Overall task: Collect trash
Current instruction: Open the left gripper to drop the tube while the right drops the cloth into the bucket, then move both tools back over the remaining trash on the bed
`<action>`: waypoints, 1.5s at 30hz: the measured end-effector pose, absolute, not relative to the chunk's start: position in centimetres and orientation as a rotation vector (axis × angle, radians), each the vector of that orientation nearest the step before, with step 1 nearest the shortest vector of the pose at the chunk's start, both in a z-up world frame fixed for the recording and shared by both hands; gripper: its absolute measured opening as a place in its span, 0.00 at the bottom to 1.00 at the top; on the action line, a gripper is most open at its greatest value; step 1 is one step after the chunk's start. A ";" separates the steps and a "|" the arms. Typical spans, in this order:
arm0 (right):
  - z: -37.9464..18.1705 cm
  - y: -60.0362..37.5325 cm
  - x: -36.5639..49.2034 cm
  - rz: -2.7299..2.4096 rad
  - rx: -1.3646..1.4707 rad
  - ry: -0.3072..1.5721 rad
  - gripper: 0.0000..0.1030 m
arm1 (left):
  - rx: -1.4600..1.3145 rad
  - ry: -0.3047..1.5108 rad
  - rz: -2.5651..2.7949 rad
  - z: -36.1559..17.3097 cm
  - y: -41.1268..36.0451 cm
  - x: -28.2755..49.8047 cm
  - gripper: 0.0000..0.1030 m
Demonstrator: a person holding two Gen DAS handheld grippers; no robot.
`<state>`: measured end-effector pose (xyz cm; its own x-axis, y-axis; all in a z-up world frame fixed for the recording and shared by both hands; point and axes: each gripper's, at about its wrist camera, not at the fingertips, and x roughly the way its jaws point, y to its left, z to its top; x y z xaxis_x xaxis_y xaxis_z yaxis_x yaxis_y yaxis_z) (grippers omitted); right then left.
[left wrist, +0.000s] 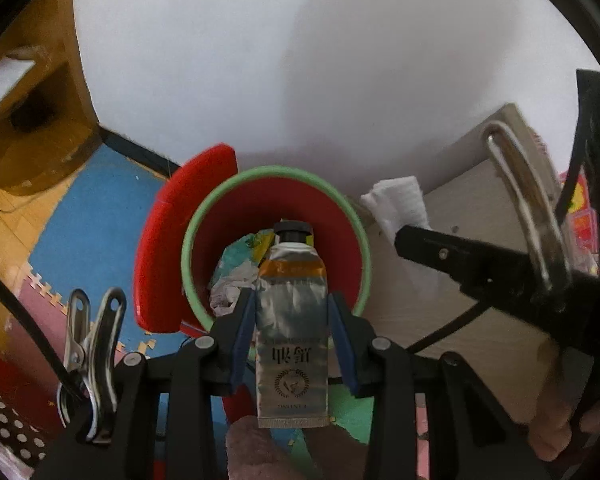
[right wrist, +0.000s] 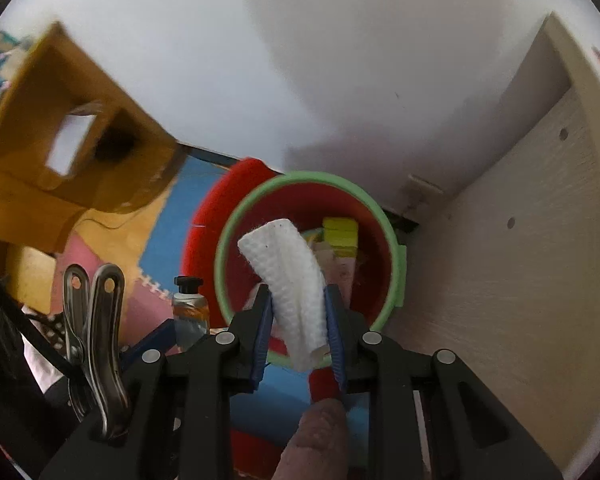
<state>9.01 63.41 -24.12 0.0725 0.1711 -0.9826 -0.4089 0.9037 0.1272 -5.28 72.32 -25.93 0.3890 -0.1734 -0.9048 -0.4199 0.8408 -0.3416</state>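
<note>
Trash bin point(left wrist: 360, 240), red with a pale green rim, stands on the floor against the white wall point(left wrist: 260, 60), beside a light wooden cabinet point(right wrist: 520, 260), its red lid point(left wrist: 164, 248) tipped up behind it; it already holds crumpled paper point(left wrist: 228, 288) and a yellow block point(right wrist: 340, 232). Both pieces of trash in hand hang over or near its mouth. The left tongs point(left wrist: 292, 312) are clenched on a squeezed metal tube point(left wrist: 292, 320) with a black cap, gripped across its flat body with the cap pointing down toward the bin's opening. The right tongs point(right wrist: 298, 312) grasp a folded white wipe point(right wrist: 288, 272), pinched near its lower end so the free end arches out over the bin. The tube looks light, thin-walled and dentable, with a smooth foil skin that could slide between the pads; the mid-body hold on the flat faces seems the safest place, clear of the tapered shoulder and the crimped tail. The wipe looks nearly weightless, soft and limp, with a textured weave that grips well, so any pinch holds it, though it may cling to a pad on release. Both should drop freely once over the opening, provided each is well inside the rim.
</note>
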 end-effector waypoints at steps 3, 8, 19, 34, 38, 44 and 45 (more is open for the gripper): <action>-26.6 63.6 10.0 0.386 -0.245 1.475 0.26 | -0.619 1.207 0.166 -28.8 73.1 -4.1 0.37; -30.3 63.5 11.0 0.313 -0.287 1.544 0.26 | -0.648 1.256 0.163 -32.5 73.5 -2.6 0.37; -32.4 62.6 11.5 0.256 -0.272 1.614 0.26 | -0.629 1.336 0.151 -36.8 73.5 0.1 0.36; -31.6 63.1 11.6 0.301 -0.235 1.565 0.50 | -0.636 1.351 0.209 -35.3 74.6 -0.6 0.46; -31.3 62.9 11.6 0.304 -0.223 1.562 0.57 | -0.650 1.342 0.218 -34.4 75.0 -1.4 0.46; -29.8 63.1 10.9 0.331 -0.234 1.527 0.59 | -0.639 1.315 0.219 -32.8 75.2 -2.1 0.46; -29.5 63.1 10.8 0.331 -0.234 1.524 0.59 | -0.631 1.312 0.216 -32.5 75.2 -2.1 0.46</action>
